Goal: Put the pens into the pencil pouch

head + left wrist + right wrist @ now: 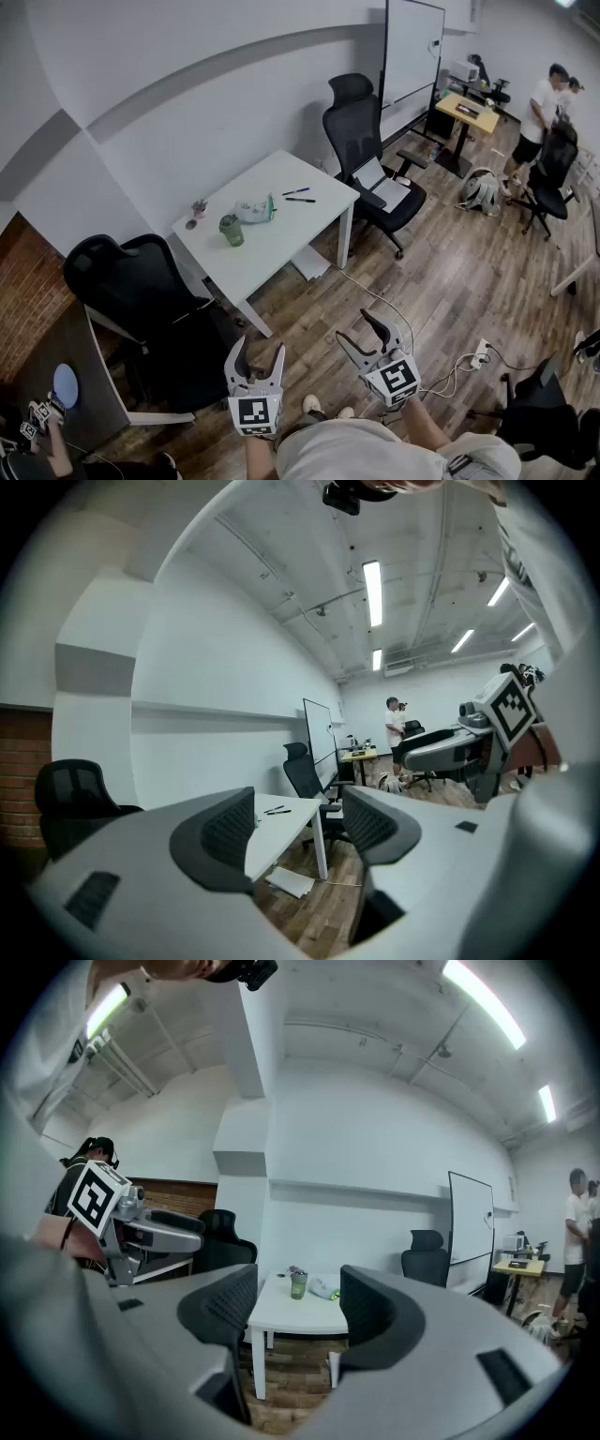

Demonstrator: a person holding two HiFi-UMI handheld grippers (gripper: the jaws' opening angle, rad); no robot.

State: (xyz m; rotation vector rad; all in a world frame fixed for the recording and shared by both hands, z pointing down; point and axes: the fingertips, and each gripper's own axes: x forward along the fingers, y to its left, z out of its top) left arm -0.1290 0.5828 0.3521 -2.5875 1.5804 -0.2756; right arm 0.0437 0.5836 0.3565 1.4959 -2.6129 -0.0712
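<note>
Closest in, at the near edge of the head view, the person holds the left gripper (262, 349) and the right gripper (353, 328) side by side above the wooden floor (441, 272), both pointing roughly level toward the far side of the room. The left gripper's jaws stand wide apart with nothing between them; its own view looks through the gap at the room beyond. The right gripper's jaws are also parted and empty, a little less wide, and its view frames the white table (272, 248) between them.

That table stands well apart from both grippers, farther into the room against the white wall. Two pens (298, 195) lie close together near its far right corner, one blue and one black. The pencil pouch (254, 210), pale with a green edge, rests just left of the pens near the middle of the tabletop. A green cup (232, 230) stands upright just near and left of the pouch, and a small pot (199, 206) sits at the far left edge.

One black office chair (141, 291) stands at the table's near left, and another (370, 150) at its far right with papers on the seat. A sheet of paper (309, 262) lies on the floor under the table. People (544, 103) stand far right by a small desk.
</note>
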